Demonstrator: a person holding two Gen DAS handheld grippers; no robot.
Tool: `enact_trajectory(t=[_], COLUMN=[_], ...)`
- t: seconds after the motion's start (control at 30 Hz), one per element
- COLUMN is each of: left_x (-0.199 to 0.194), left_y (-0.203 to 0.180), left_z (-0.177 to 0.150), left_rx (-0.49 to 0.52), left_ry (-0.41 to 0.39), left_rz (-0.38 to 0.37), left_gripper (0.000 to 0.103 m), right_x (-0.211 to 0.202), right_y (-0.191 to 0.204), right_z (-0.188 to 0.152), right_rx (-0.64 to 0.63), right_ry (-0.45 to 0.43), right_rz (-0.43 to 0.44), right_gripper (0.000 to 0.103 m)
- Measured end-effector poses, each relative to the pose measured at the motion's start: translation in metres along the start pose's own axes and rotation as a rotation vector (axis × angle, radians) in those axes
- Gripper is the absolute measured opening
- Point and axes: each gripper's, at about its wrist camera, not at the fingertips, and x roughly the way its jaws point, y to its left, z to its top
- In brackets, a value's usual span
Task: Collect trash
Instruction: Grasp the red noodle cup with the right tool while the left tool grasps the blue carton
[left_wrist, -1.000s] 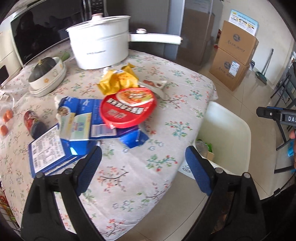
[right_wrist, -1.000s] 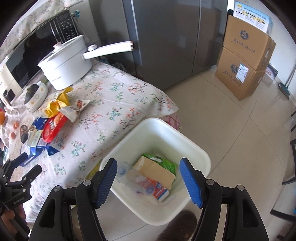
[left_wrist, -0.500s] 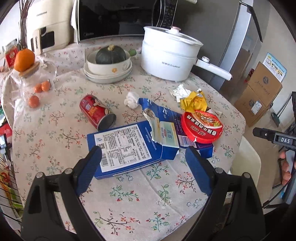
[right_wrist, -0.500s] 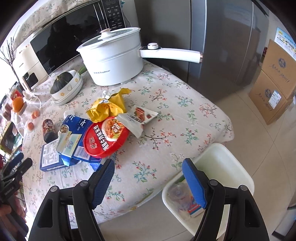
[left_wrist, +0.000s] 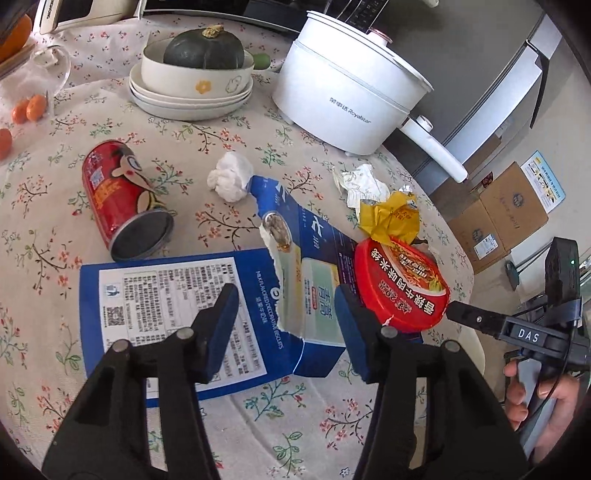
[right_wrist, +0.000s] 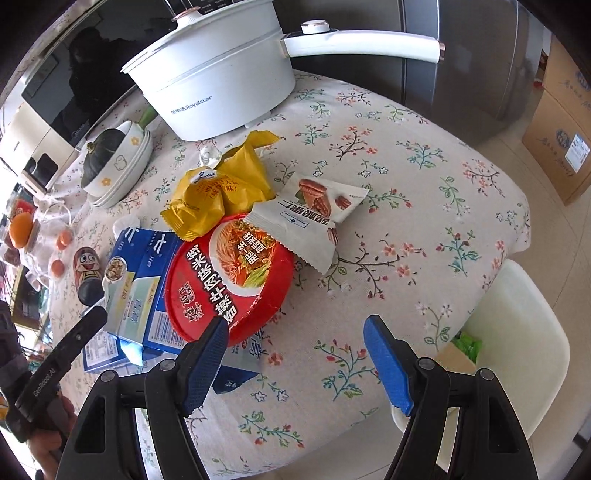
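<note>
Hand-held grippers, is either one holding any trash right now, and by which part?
Nothing is held. The left hand-held gripper is open over the torn blue box; the right hand-held gripper is open beside the red lid.

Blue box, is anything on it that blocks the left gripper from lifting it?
Yes. The red lid lies on the right end of the blue box. The open left gripper hovers over the bare middle; nothing lies between them there.
</note>
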Motion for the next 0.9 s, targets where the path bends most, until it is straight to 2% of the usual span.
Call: enact_trajectory(t=[0.13,0.2,0.27,0.33,0.4,0.6,0.9], left_x=[0.011,0.014,0.015,0.015,0.014,-0.003,-0.055], left_y=[-0.002,-0.004,-0.007,-0.009,-0.010,-0.015,-0.027], left_z=[0.000,-0.001,-0.001,-0.002,-0.002,0.000,-0.003], left_rx=[-0.019,-0.013,-0.013,-0.016,-0.019,-0.014,0.064], left_ry=[0.018,0.022,0.024,0.026,0.035,0.045,-0.030], left_rz=[-0.024,-0.029,-0.030,-0.026,-0.023,-0.039,-0.002], left_gripper=[0.046,0.038,0.031,0.023,0.008,0.002,0.001], right_x=[0.012,0.019,0.025,0.028,0.026,0.003,-0.051], right_y=[-0.005,-0.007,-0.008,-0.007,-0.005,0.010,0.027], right_z=[0.003,0.003,0.003,0.002,0.002,0.006,-0.001], right_rx=[0.061,0.105,0.136,0.159,0.163,0.116,0.006], right_ry=[0.026,0.047,0.063,0.069,0.066,0.008,-0.087], right_rz=[0.082,0.137,0.182,0.233,0.261,0.284,0.314], right_gripper=[0.076,0.072,0.061,0.042,0.029,0.017,0.016])
